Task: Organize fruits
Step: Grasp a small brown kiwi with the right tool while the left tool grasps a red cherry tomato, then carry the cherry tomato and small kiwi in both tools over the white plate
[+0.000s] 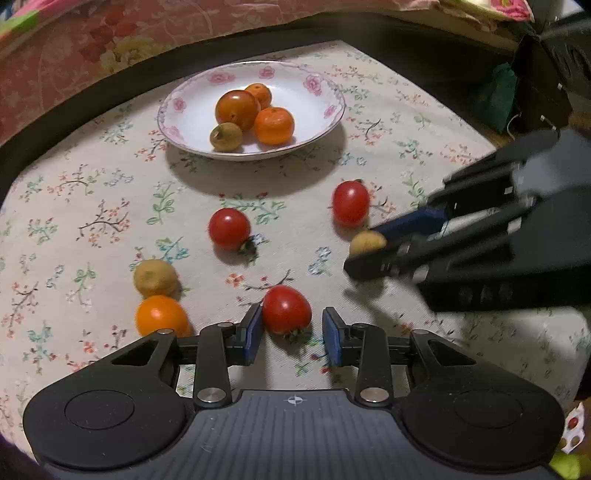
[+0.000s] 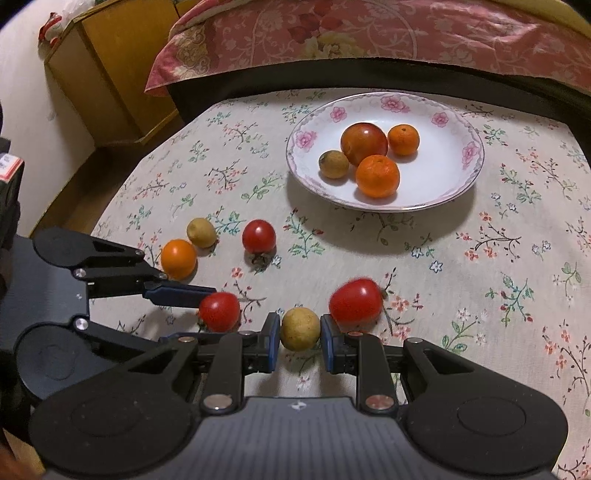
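Observation:
A white flowered plate at the back of the table holds two oranges, a large orange-red fruit and a small yellow-brown fruit. My left gripper is open, its pads either side of a red cherry tomato on the cloth. My right gripper is shut on a small yellow-brown fruit. Two more tomatoes, a yellow-brown fruit and an orange lie loose.
The table has a floral cloth. A pink patterned bed cover rises behind it, and a wooden cabinet stands at the far left. The table edge curves close on the left.

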Motion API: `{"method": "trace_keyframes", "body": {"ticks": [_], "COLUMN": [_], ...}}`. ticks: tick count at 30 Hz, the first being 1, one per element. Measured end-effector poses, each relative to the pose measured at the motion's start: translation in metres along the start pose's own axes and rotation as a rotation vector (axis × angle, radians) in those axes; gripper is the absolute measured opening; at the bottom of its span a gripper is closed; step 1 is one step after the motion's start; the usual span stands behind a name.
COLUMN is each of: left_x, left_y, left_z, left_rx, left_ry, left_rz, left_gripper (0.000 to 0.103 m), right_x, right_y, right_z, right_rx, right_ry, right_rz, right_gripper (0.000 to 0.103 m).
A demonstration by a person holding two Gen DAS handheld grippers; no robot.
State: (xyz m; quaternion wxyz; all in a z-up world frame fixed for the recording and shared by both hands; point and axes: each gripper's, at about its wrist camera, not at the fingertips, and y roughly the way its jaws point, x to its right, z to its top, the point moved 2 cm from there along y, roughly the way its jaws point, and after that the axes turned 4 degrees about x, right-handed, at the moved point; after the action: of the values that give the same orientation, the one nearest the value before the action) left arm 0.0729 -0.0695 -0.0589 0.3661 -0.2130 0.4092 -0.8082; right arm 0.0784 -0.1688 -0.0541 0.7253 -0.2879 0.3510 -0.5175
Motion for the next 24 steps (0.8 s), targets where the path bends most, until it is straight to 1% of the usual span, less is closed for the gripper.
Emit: {"method": "trace_keyframes", "body": {"ticks": [5,12,14,17,18,20,21,22,24], "left_x": [0.006,0.006,0.006,0.006,0.006,0.008,0.009,0.009,0.007], "left_y": [0.002,0.001,0.002,0.002,0.002,0.003,0.003,0.004,0.003], "left_z": [-0.001,-0.002,-0.001,-0.001,0.000,-0.001,-0.001,-0.001,-0.001], "left_rx": [0.010,0.016,0.014,0.014,0.012,0.007,0.005,0.003,0.004], "left_ry": [0.029,0.018,0.016,0.009,0.004,0.010,0.014,0.015,0.004], "left_rz": [0.020,0.023,0.022,0.018,0.009,0.007,0.016,0.027,0.027], "left_gripper": [0.044,0.044,0.046,0.051,0.056,0.060,0.064,0.066,0.066], "right_x": [-0.005,-0.002,0.001,0.002,0.001,0.002,0.002,0.003,0.004], "right_y": [0.000,-0.002,-0.005,-0.007,-0.007,-0.008,-0.008,-0.009,-0.009], "right_z": [-0.008,-0.017,-0.020,-0.022,-0.023,-0.024,-0.024,-0.024,-0.024], "right_rx": [-0.019,-0.031,-0.029,-0.033,-0.035,-0.036,-0.036,-0.037,-0.039], "right_ry": [-0.020,-0.018,-0.007,-0.005,-0.006,-0.004,-0.003,-0.003,-0.002], "right_rz": [-0.017,-0.046,-0.050,-0.057,-0.061,-0.061,-0.060,-0.060,-0.060], "right_gripper": [0.025,0.025,0.025,0.025,0.025,0.025,0.025,0.025,0.025]}}
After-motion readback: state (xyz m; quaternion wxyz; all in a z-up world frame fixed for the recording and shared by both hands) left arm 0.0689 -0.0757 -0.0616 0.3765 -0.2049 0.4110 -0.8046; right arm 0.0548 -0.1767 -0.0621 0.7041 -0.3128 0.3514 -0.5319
